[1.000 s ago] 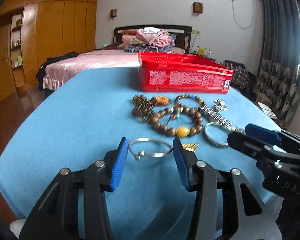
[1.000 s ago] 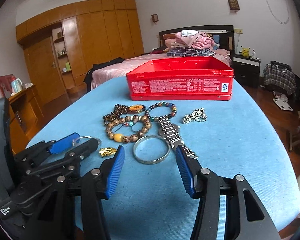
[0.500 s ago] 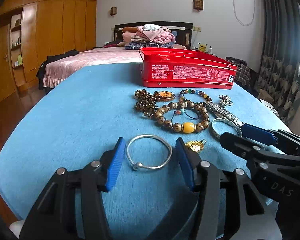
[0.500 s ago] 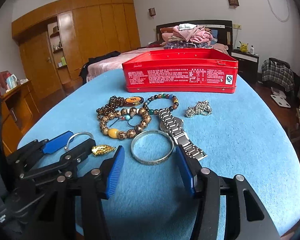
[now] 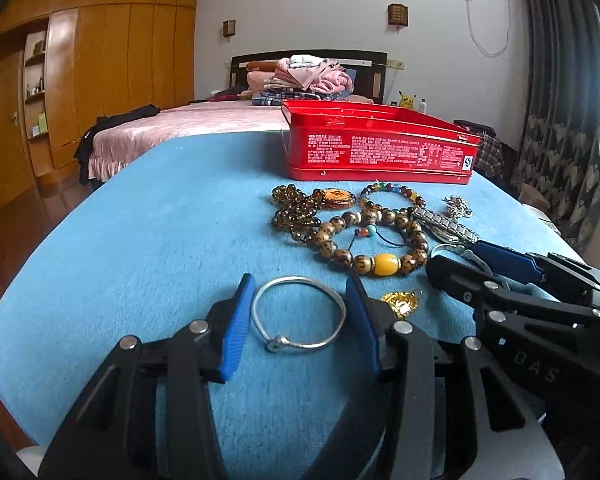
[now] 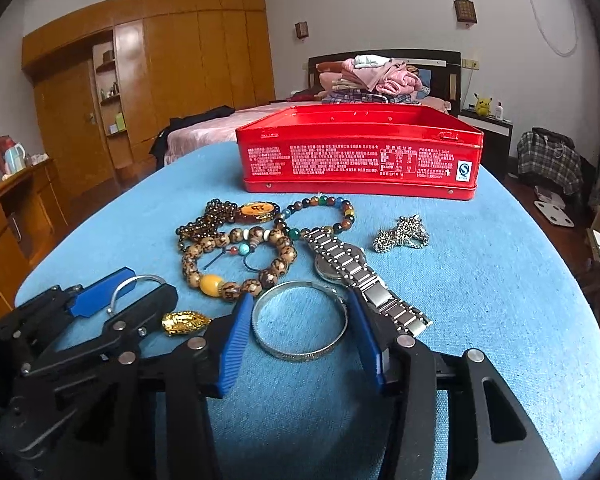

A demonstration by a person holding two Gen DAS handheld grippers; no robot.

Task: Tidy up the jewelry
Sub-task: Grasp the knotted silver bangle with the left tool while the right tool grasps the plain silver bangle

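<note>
1. Now the left claw [image 5: 300,320] straddles a thin silver bangle [image 5: 298,314] lying flat on the blue table [image 5: 160,240] near its front edge; its jaws are closing, and the blue pads stand just off the ring on either side, not pressing it.
2. That bangle is a plain wire hoop with a small bead clasp, which faces the front edge.
3. The right claw [image 6: 300,320] straddles a wider, patterned silver bangle [image 6: 300,322], also flat; its jaws are closing too, pads just beside the rim (no squeeze visible).
4. A steel watch [image 6: 352,272] runs diagonally from the table's middle toward the front right, its band touching the right pad's outer side.
5. A gold charm [image 6: 184,322] lies between the two claws.
6. Beaded bracelets [image 6: 236,260] and a small chain heap [image 6: 402,234] sit mid-table, before an open red tin [image 6: 360,160] at the far edge.
7. Bare blue cloth spreads along the left and right edges.
</note>
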